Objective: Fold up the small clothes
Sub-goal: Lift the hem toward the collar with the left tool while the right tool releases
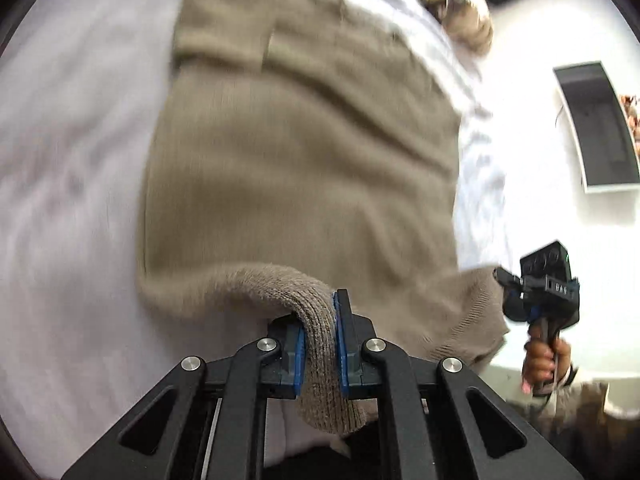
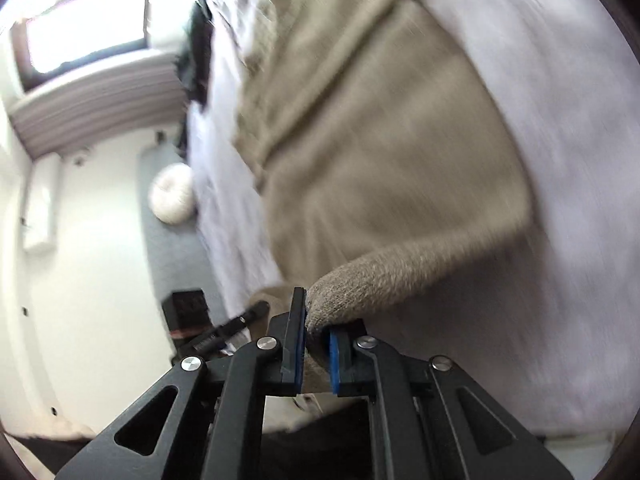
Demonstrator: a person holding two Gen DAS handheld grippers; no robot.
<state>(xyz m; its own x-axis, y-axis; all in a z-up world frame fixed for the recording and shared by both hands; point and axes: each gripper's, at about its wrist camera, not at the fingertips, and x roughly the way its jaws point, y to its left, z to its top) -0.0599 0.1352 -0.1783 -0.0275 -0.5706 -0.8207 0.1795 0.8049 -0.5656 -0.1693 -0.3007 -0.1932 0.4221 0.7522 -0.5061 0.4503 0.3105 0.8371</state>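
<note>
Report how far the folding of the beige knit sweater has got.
Done: one sleeve already lies folded across the beige knit sweater, spread on the white bedsheet. In hand: the left gripper and right gripper are each shut on a corner of the ribbed hem, lifted off the sheet. Left: carrying the hem up over the body; no crosswise fold shows yet.

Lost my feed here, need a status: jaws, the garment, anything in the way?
Left gripper and right gripper shut on the beige knit sweater. Near hem lifted off the white bedsheet. Nothing in the way.
</note>
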